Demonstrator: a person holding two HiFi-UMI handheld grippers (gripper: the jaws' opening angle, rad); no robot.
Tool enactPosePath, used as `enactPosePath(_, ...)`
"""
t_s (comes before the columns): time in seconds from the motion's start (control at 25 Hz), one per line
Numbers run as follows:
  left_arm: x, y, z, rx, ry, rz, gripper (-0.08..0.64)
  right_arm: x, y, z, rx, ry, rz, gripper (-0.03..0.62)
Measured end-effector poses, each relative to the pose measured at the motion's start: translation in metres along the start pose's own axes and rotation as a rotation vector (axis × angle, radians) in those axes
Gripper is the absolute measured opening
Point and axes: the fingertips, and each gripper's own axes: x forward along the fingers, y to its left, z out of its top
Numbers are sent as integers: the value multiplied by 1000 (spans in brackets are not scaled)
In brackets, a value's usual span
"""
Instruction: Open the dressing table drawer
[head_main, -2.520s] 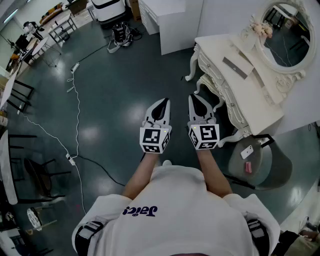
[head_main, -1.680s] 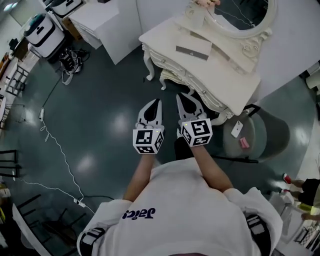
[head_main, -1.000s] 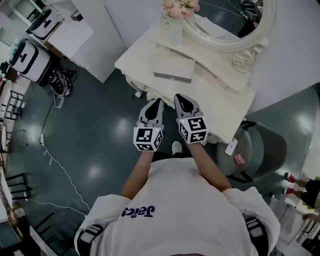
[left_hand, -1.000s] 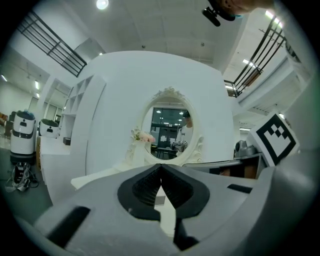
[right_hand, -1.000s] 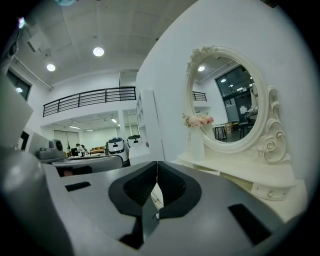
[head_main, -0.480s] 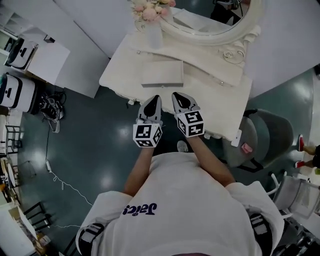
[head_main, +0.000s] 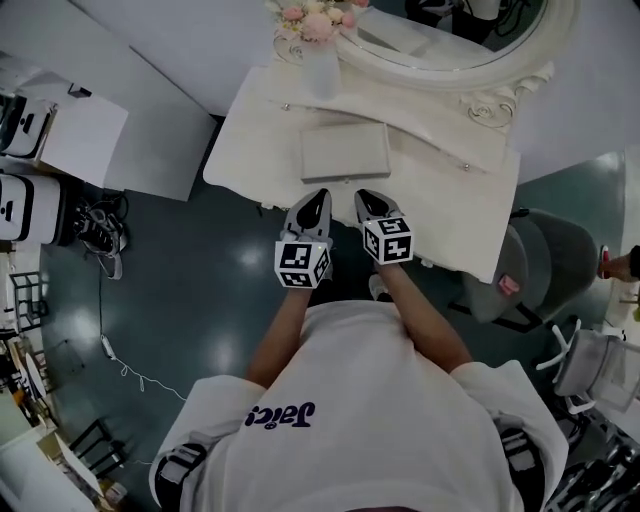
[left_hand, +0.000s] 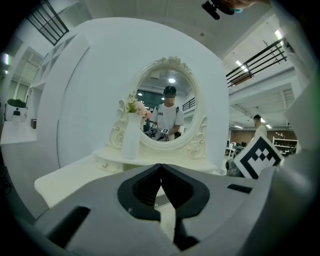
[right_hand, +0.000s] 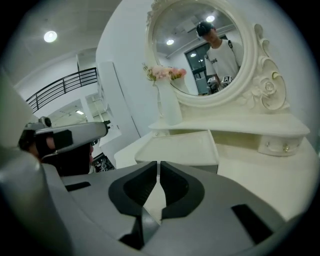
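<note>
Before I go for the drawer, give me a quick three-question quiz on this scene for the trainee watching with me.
1. True or false: the right gripper is shut with nothing between its jaws.
2. Which of these stands at the back of the dressing table? A. a vase of pink flowers B. a desk lamp C. a kettle
3. Short answer: in the head view, what lies on the tabletop just ahead of the left gripper?

Key: 1. True. 2. A. 3. A flat rectangular box.
</note>
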Motion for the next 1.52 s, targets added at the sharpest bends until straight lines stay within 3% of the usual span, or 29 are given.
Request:
enactPosePath(0.56, 20, 36, -29, -55, 80, -78, 15, 70, -23, -66, 54, 157, -117, 28)
enactPosePath(0.64, 23, 37, -32, -64, 90, -84, 15, 78, -27, -69, 62, 171, -123, 107)
enactPosePath(0.68, 24, 38, -34, -73, 95, -86, 15, 81, -29, -70, 70, 177, -127, 110)
enactPosePath(1.24, 23, 44, -40, -113, 114, -94, 15, 101, -30, -59, 101, 162, -123, 110)
enactPosePath(1.52, 16, 45, -35, -127, 98, -85, 15, 100, -33, -58, 131, 150, -133, 71)
